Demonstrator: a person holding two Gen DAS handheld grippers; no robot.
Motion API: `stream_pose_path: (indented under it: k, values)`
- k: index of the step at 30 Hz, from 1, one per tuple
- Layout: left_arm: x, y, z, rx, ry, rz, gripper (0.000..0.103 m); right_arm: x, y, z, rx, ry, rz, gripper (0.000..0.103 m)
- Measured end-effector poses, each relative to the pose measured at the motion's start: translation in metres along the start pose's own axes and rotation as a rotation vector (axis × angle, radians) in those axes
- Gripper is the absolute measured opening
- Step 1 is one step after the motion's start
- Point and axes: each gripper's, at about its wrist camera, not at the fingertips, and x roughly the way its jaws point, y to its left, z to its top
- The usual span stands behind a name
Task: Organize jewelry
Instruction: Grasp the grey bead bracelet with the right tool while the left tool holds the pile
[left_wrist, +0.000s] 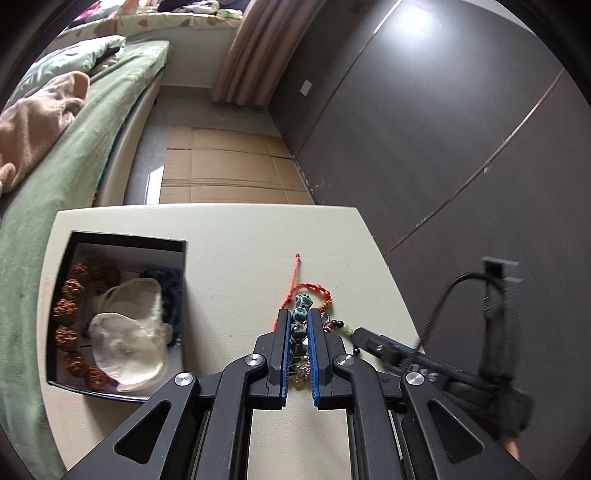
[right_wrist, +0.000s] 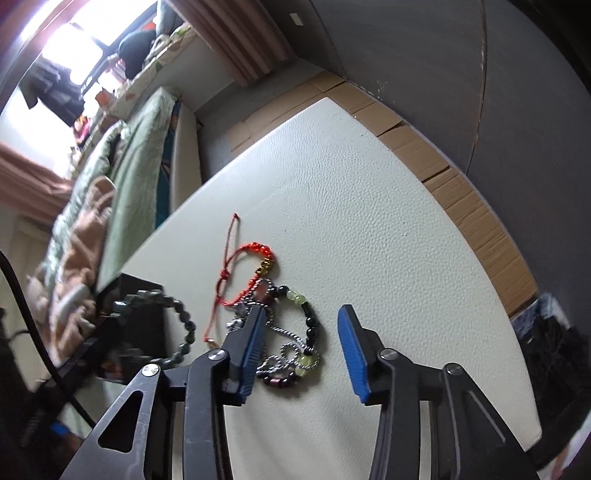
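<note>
Left tongs clamped green bead bracelet, mid-frame; right tongs gaped over tangled chain. Risk: red cord snagging, dragging along toward box.

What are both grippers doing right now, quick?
Left gripper: shut on the dark green bead bracelet.
Right gripper: open, holding nothing, over the jewelry pile.

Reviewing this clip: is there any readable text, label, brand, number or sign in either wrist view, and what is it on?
None: no readable text in either view.
The black box, the table and the cardboard on the floor show no print.
The wall plate looks blank.
The left gripper, jaws shut on the green bead bracelet, and the open right gripper carry no markings.
</note>
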Motion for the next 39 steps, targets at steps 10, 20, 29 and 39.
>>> stream_pose_path:
  k: [10,20,29,39]
  values:
    - [-0.018,0.013,0.004,-0.018,-0.020,-0.001,0.009,0.015,0.031,-0.009,-0.229,-0.026,-0.249,0.029]
    - [-0.028,0.017,-0.001,-0.019,-0.036,0.016,0.009,0.013,0.054,-0.028,-0.424,-0.045,-0.380,0.010]
    - [-0.028,0.016,-0.003,-0.027,-0.055,0.039,0.009,-0.021,0.033,-0.022,-0.306,-0.073,-0.275,0.009]
    - [-0.046,0.014,-0.001,-0.043,-0.098,0.020,0.009,-0.072,0.020,-0.016,-0.208,-0.159,-0.049,0.009]
